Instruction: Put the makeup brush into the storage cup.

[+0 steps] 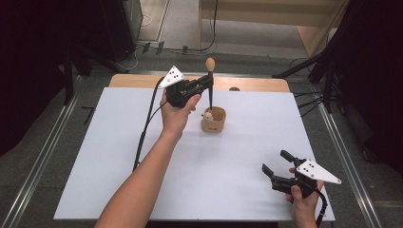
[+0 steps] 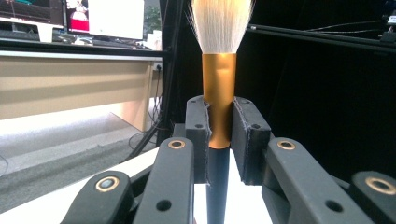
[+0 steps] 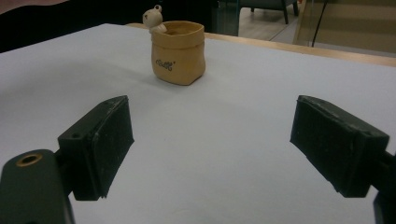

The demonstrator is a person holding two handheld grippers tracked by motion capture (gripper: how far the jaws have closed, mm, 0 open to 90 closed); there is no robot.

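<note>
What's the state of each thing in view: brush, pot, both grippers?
Brush: upright, clamped at its gold ferrule, bristles up, handle pointing down over the pot.
Pot: upright on the white sheet, a small bear figure on its rim.
Left gripper: shut on the brush, raised above the pot.
Right gripper: open, nothing between its jaws, apart from the pot.

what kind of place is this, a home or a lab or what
Most likely a lab or recording studio: a white table between metal floor rails, dark stands and cables around it, and monitors on a desk behind.
</note>
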